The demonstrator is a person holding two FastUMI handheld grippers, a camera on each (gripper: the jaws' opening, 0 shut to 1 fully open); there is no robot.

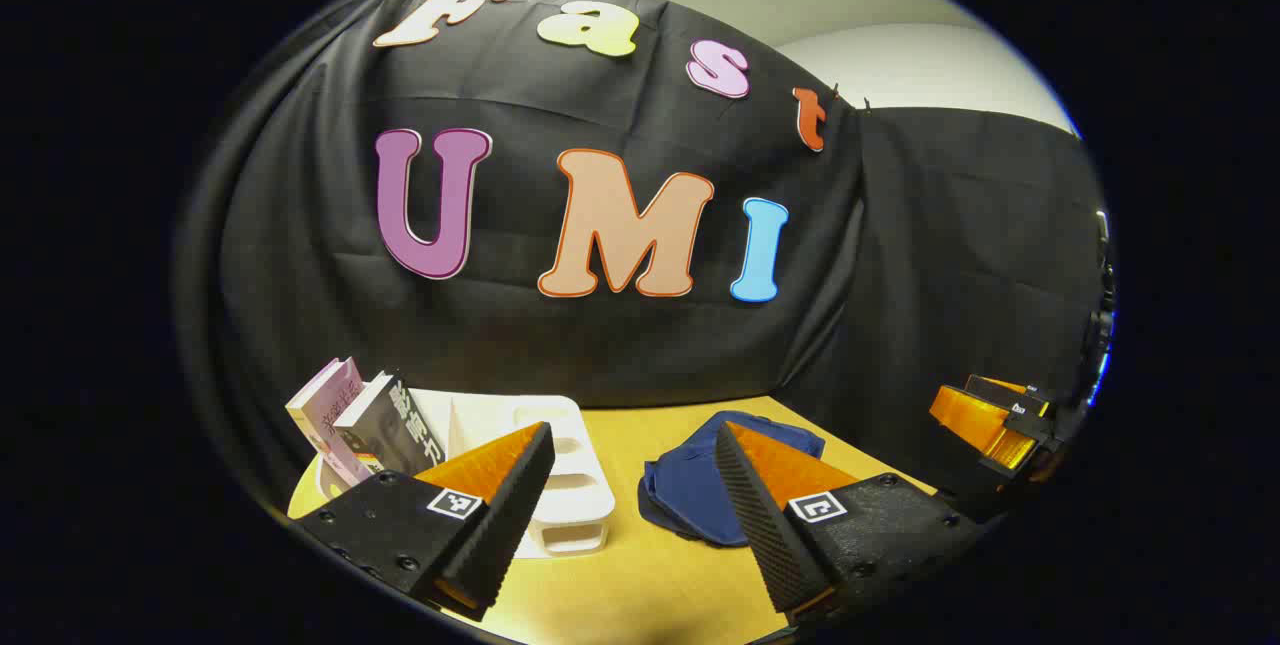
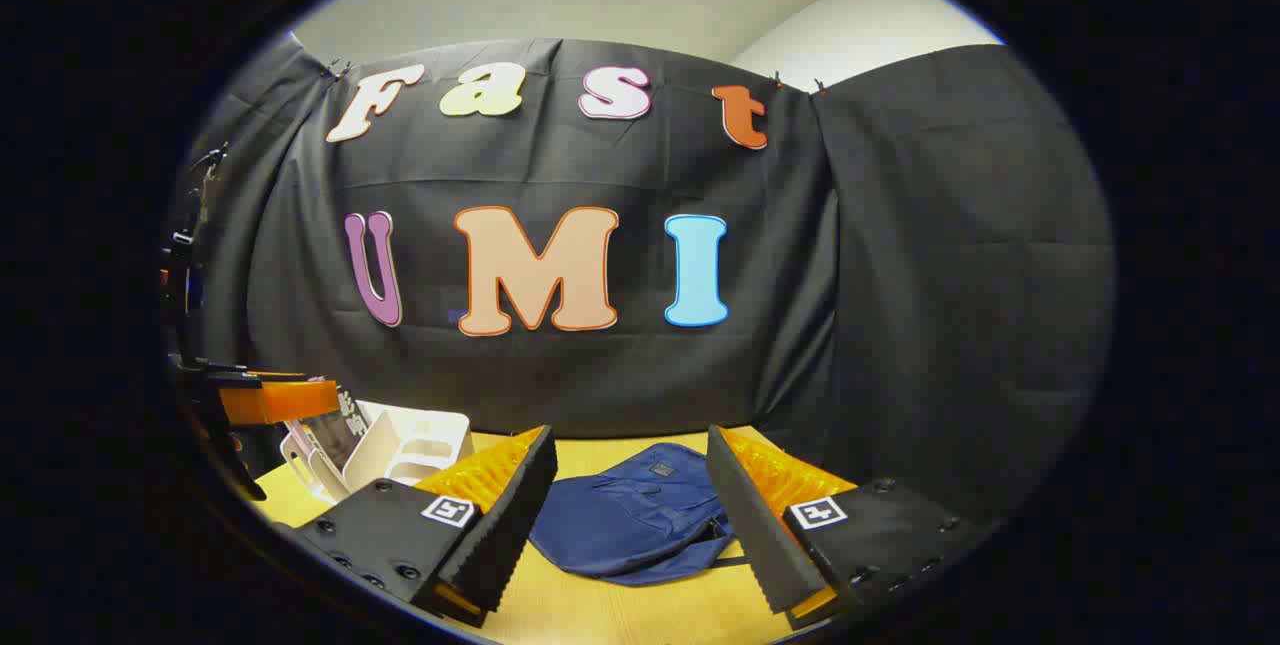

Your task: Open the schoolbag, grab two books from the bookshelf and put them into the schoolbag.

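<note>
Schoolbag [image 1: 690, 490], dark blue, flat on desk [image 1: 640, 575] in left gripper view, centre-right, partly behind left gripper [image 1: 632, 495]; jaws spread wide, nothing betw. them. White bookshelf [image 1: 560, 485] at left w/ two books [image 1: 365, 420] leaning in it, well apart from bag. Right gripper [image 1: 990, 425] at far right edge.

Right gripper view: schoolbag [image 2: 630, 515] lying on desk [image 2: 620, 610] just ahead of right gripper [image 2: 632, 505]; jaws spread, empty. Bookshelf [image 2: 410, 450] w/ books [image 2: 335, 435] at left. Left gripper [image 2: 275, 400] at left edge, above shelf area; jaw state there: cannot tell.
</note>
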